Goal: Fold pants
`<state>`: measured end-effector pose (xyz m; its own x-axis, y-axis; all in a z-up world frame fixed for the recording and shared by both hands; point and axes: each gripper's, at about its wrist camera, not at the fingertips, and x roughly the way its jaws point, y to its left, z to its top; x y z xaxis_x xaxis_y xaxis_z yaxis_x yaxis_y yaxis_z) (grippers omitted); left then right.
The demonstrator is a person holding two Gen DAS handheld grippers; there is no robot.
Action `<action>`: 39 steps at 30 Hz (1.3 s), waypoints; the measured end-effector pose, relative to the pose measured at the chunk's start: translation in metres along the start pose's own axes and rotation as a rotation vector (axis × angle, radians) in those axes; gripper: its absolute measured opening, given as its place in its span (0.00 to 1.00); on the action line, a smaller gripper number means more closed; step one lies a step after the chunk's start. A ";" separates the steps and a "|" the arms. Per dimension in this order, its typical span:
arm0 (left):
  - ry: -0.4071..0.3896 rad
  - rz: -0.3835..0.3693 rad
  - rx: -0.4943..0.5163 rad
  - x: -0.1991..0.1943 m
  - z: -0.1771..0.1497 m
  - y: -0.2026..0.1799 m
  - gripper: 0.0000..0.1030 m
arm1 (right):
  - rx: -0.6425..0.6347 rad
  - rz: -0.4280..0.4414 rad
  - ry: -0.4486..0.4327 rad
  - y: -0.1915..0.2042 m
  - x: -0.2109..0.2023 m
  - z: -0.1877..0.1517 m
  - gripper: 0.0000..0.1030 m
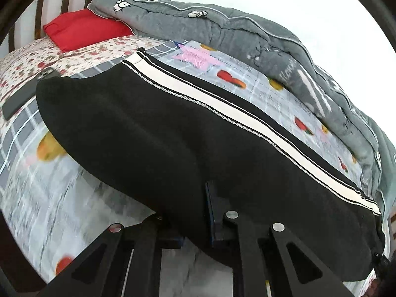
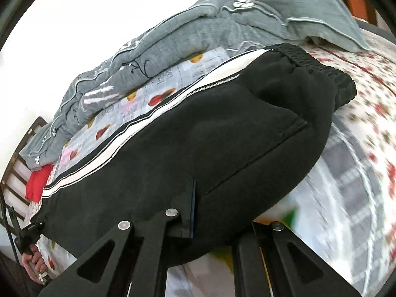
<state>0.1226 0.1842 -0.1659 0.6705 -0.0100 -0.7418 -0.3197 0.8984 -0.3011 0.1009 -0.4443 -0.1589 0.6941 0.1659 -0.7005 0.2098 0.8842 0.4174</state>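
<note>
pants [image 1: 173,143], black with a white side stripe [image 1: 222,113], fill the middle of both views, stretched across a grey checked sheet [image 1: 259,84] printed with fruit. in the left wrist view the left gripper [image 1: 198,225] is clamped on the near edge of the black cloth at lower centre, one finger [image 1: 212,212] lying on top of the fabric and the other hidden beneath it. in the right wrist view the right gripper [image 2: 210,212] pinches the near edge the same way at lower centre, with the elastic waistband [image 2: 319,66] at the upper right. the fabric between the two grips hangs lifted off the sheet, which is blurred below it. a rumpled grey quilt [image 1: 222,27] runs along the far side, a red pillow [image 1: 84,28] sits at the upper left, and a dark phone [image 1: 27,91] lies at the left edge. a hand [image 2: 34,259] shows at the lower left of the right wrist view.
</note>
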 end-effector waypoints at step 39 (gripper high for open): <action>-0.089 0.100 0.183 -0.082 -0.038 -0.101 0.61 | 0.070 -0.137 -0.106 -0.113 -0.022 0.043 0.24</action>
<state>0.0749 0.0774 -0.0972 0.7008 0.1152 -0.7040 -0.2662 0.9578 -0.1082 0.0917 -0.5669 -0.1662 0.7237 -0.0045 -0.6901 0.3525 0.8621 0.3640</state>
